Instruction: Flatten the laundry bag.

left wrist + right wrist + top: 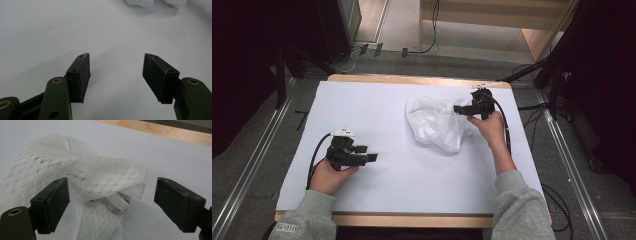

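A crumpled white mesh cloth (pixel 436 124) lies on the white sheet toward the back right of the table. My right gripper (pixel 459 108) is at the cloth's right edge, pointing left, and stands open. In the right gripper view the cloth (pixel 87 175) bunches up just ahead of the spread jaws, and its pads do not press on it. A small white tab (pixel 120 204) pokes out from under the fold. My left gripper (pixel 372 154) rests open near the front left, with bare sheet between its fingers (pixel 82 72). The cloth's edge (pixel 140 2) shows far off in the left gripper view.
The white sheet (pixel 377 105) covers a wooden table (pixel 412 220) whose edge shows at front and back. Metal rails (pixel 257 150) run along the floor on both sides. Cables (pixel 557 200) trail off the right side, and dark stands (pixel 557 70) are at the back right.
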Motion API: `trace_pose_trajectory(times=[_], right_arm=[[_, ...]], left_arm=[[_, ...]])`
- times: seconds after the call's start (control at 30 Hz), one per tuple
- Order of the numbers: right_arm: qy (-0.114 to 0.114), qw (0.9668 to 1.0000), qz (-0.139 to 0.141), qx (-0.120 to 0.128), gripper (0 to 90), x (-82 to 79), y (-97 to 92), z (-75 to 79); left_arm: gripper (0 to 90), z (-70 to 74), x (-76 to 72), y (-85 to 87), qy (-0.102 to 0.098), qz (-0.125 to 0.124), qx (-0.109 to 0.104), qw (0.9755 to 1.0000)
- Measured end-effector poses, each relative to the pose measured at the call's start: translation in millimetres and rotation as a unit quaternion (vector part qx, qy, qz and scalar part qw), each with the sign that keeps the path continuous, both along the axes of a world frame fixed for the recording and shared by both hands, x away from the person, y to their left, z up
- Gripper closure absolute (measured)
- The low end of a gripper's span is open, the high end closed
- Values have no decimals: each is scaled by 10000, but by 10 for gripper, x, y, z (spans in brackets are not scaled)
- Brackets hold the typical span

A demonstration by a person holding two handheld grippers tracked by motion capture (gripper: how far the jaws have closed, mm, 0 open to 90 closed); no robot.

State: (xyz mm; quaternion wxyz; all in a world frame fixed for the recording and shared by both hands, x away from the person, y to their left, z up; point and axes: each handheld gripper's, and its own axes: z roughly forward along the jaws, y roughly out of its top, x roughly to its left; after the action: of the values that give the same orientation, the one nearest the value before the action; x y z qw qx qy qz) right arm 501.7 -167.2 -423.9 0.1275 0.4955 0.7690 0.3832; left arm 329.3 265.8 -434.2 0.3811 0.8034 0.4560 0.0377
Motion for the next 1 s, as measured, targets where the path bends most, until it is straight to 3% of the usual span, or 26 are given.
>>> trace_pose_trajectory(times=[0.07, 0.13, 0.17, 0.2, 0.23, 0.27, 0.33, 0.4, 0.43, 0.47, 0.67, 0.83, 0.9, 1.0], right_arm=[[32, 10000, 37, -13, 176, 42, 68, -74], [82, 9999, 93, -3, 260, 69, 123, -135], [123, 9997, 163, -102, 365, 92, 174, -206], [123, 9997, 163, -102, 365, 92, 174, -206], [184, 9994, 184, -218, 461, 107, 211, -264], [184, 9994, 184, -218, 461, 107, 211, -264], [262, 9991, 239, -243, 554, 112, 227, -311], [400, 9986, 282, -207, 660, 114, 232, -341], [364, 9985, 328, -242, 848, 94, 222, -351], [392, 9984, 339, -207, 877, 86, 212, -344], [271, 9984, 475, -171, 894, 20, 195, -201], [60, 9982, 588, 137, 895, -101, 171, 15], [-117, 9967, 741, 321, 894, -209, 188, 168], [-230, 9948, 934, 325, 894, -310, 245, 273]], left_arm=[[396, -4, -3, 6, 1, 5, -4, 10000], [396, -5, -3, 7, 12, 14, 14, 10000], [396, -6, -3, 7, 12, 14, 16, 10000], [396, -7, -3, 4, 13, 19, 14, 10000], [396, -11, 1, 0, 22, 16, 25, 10000], [396, -11, 1, 0, 22, 16, 25, 10000], [396, -13, 3, -1, 33, 9, 24, 10000], [396, -15, 5, 3, 24, 12, 19, 10000], [396, -14, 5, 5, 22, 15, 12, 10000], [396, -12, 5, 8, 22, 19, 6, 10000], [398, -5, 7, 41, 17, 64, -6, 10000], [399, 7, 13, 56, 5, 108, -46, 9999], [399, 10, 17, 59, 6, 107, -49, 9999], [399, 15, 33, 67, -10, 117, -65, 9999]])
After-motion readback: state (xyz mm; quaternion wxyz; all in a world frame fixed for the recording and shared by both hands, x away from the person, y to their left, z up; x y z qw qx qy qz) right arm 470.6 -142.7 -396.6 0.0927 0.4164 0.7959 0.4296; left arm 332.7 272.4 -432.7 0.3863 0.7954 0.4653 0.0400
